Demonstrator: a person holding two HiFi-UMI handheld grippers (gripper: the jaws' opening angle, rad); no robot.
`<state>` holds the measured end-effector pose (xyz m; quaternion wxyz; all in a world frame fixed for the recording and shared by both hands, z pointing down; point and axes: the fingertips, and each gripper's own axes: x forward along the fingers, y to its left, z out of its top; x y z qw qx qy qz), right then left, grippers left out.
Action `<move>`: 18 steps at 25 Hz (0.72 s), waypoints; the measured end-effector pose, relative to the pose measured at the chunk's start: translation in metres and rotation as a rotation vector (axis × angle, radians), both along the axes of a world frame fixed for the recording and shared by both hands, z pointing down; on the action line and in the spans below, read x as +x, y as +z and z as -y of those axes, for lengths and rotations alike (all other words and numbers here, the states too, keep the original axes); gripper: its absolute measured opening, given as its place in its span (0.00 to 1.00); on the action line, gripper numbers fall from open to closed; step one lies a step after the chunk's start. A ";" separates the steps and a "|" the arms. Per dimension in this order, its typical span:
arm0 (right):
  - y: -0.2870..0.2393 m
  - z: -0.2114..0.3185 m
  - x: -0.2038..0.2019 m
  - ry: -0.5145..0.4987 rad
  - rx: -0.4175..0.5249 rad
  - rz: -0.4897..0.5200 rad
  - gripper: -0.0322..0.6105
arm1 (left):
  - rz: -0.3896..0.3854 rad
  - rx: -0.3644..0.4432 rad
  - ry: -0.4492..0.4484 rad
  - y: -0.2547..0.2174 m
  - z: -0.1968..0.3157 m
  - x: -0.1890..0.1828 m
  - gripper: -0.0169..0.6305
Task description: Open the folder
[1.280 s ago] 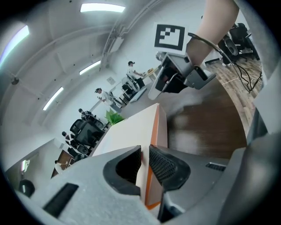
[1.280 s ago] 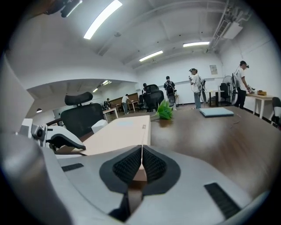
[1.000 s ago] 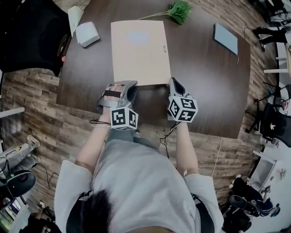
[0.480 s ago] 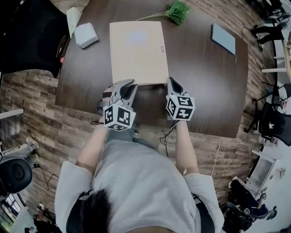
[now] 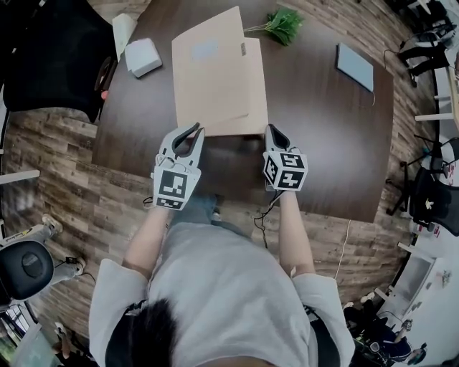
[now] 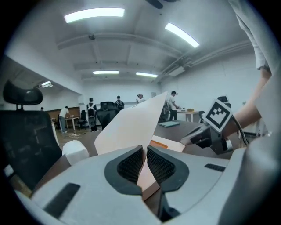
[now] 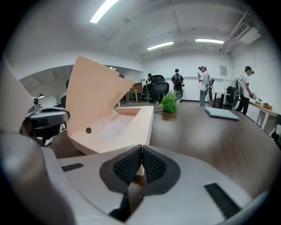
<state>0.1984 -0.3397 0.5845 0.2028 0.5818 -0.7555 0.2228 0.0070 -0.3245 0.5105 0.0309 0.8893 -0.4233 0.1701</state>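
A tan folder [image 5: 254, 93] lies on the dark table [image 5: 323, 129], and its front cover [image 5: 211, 64] is tilted up off the left side. My left gripper [image 5: 188, 132] stands on edge at the folder's near left corner. Its jaws have just been closing, and in the left gripper view they [image 6: 144, 151] pinch the cover's edge [image 6: 131, 127]. My right gripper [image 5: 276, 132] is shut on the near right corner of the lower sheet. In the right gripper view the raised cover [image 7: 94, 92] stands over the lower sheet [image 7: 127, 127], with the gripper [image 7: 141, 151] clamped on that sheet's edge.
A green plant sprig [image 5: 285, 20] lies just beyond the folder. A white box [image 5: 142, 56] sits at the table's far left and a grey-blue flat pad [image 5: 356, 66] at the far right. A black chair [image 5: 50, 57] stands left of the table.
The left gripper has rolled upright, closed on the cover's edge and risen, so the cover has lifted off the lower sheet. The right gripper has stayed where it was.
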 end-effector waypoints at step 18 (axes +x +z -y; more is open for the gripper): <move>-0.002 0.000 -0.004 -0.006 0.004 -0.019 0.07 | -0.366 -0.164 -0.476 0.009 -0.002 -0.120 0.04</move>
